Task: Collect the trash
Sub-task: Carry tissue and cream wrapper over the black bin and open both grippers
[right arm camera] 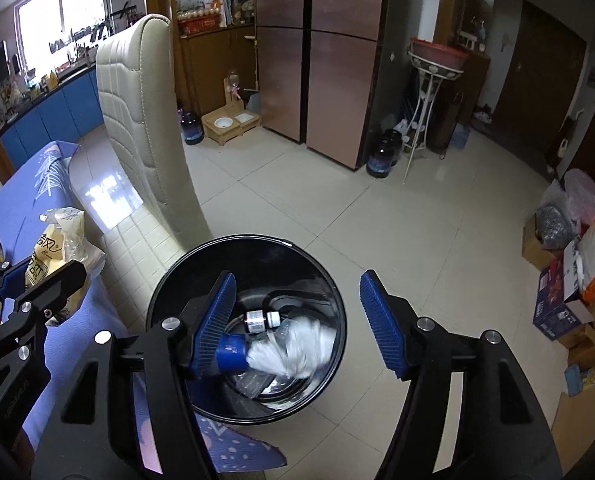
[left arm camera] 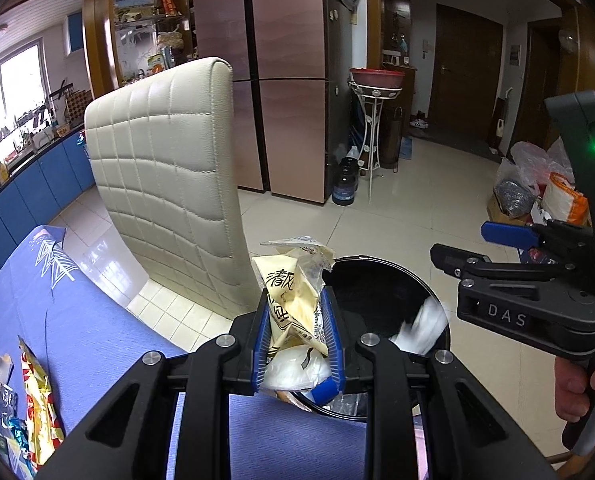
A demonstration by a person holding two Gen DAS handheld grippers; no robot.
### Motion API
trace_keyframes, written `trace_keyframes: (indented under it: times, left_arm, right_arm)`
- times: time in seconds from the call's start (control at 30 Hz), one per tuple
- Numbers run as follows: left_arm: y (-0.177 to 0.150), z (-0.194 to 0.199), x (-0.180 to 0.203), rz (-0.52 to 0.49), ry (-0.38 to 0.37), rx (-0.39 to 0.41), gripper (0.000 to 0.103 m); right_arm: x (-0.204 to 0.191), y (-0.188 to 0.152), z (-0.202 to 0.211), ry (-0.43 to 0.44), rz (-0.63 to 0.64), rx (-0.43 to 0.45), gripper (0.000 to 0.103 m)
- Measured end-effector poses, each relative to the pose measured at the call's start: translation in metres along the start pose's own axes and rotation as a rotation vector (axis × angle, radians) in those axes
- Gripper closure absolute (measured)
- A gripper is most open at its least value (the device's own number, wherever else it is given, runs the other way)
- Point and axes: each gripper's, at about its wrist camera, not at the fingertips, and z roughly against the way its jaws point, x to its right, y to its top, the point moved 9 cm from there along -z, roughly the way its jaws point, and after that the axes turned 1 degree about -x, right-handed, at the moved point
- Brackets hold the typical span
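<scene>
My left gripper [left arm camera: 297, 328] is shut on a crumpled yellow tissue packet [left arm camera: 291, 292] with white paper under it, held at the table edge beside the black trash bin [left arm camera: 381, 276]; the packet also shows in the right wrist view [right arm camera: 63, 248]. My right gripper [right arm camera: 297, 320] is open above the bin [right arm camera: 177, 276]. A clear plastic bottle with a blue cap [right arm camera: 281, 350] lies blurred in mid-air below the fingers, inside the bin. Other bottles lie at the bin's bottom.
A blue tablecloth [left arm camera: 77, 312] covers the table, with snack wrappers [left arm camera: 37, 400] at the left. A cream quilted chair [left arm camera: 165, 176] stands behind the table. Boxes and bags [right arm camera: 577, 272] sit on the tiled floor at the right.
</scene>
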Motion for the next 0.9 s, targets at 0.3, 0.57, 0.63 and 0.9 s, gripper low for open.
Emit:
trace_keyframes:
  times: [0.3,0.57,0.63,0.9]
  left_arm:
    - [0.004,-0.005,0.009,-0.015,-0.015,-0.001,0.079]
    - [0.004,-0.006,0.018,-0.030,-0.036,-0.007,0.079]
    - [0.005,-0.006,0.020,-0.033,-0.040,-0.005,0.079]
    - [0.009,-0.007,0.026,-0.035,-0.059,-0.006,0.075]
  right_arm:
    - [0.007,-0.003,0.004,-0.007,-0.020,0.001,0.037]
    - [0.011,-0.005,0.006,-0.021,-0.031,0.002,0.037]
    - [0.013,-0.004,0.007,-0.025,-0.034,0.003,0.037]
    - [0.017,-0.007,0.009,-0.041,-0.048,0.003,0.037]
